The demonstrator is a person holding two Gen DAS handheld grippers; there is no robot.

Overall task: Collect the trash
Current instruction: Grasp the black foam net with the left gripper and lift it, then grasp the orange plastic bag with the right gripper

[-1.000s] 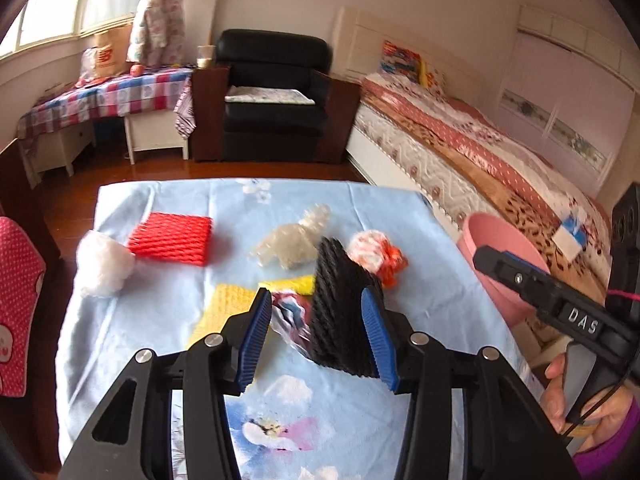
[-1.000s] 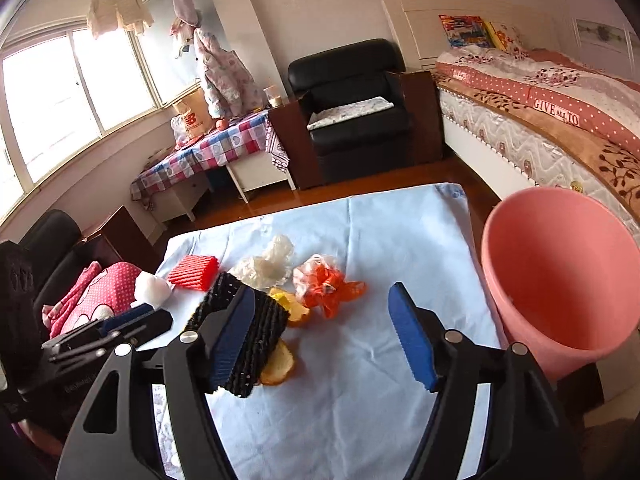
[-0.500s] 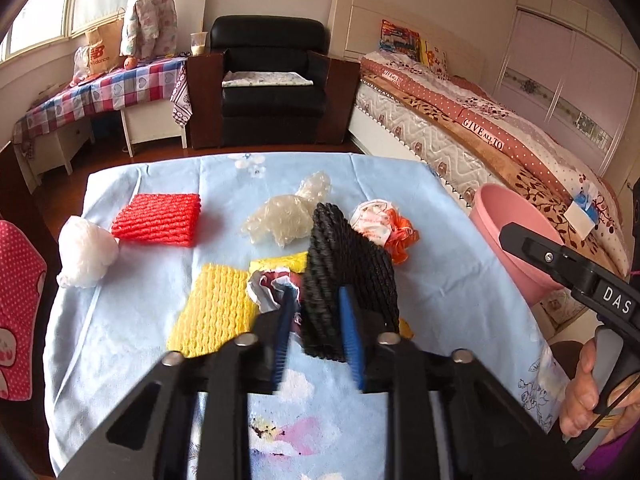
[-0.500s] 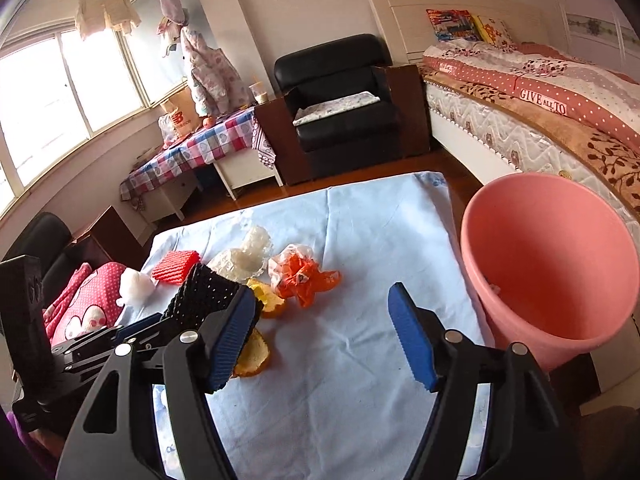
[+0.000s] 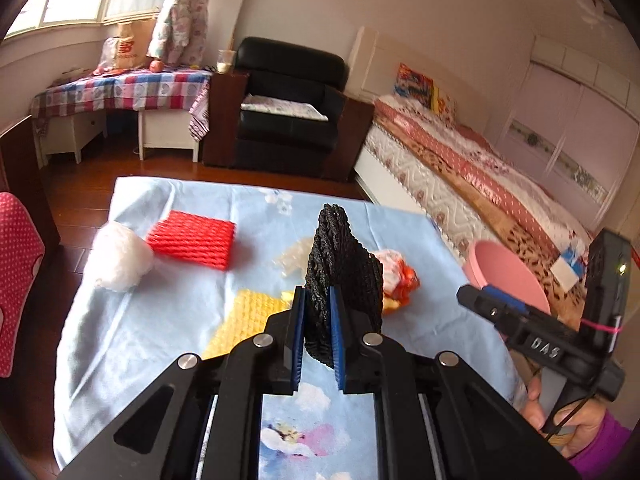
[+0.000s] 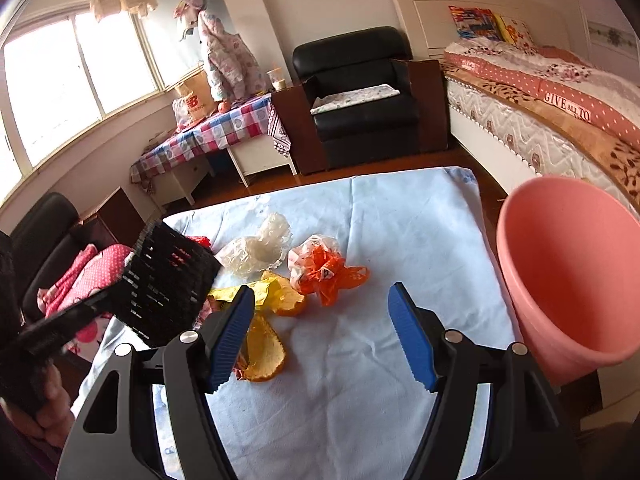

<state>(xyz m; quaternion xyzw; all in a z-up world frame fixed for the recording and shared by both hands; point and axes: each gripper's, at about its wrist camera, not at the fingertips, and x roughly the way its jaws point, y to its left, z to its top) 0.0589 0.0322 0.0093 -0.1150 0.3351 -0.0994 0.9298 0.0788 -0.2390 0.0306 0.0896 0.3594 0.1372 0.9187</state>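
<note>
The left gripper, whose blue pads have just been closing, is clamping the upright black foam-mesh sleeve above the blue tablecloth, while the round pink plastic bin is waiting off to its right, nearer the gaping, empty right gripper.

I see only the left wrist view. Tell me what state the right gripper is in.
Observer: The right gripper is open, with nothing between its blue pads.
Operator: Report what lies behind the black foam mesh sleeve that blocks my camera.
Observer: Past the black foam mesh sleeve, orange peel pieces and a crumpled yellow wrapper lie on the cloth.
Operator: Check inside the round pink plastic bin.
Observer: The inner wall of the round pink plastic bin looks bare. Its bottom is hidden.
</note>
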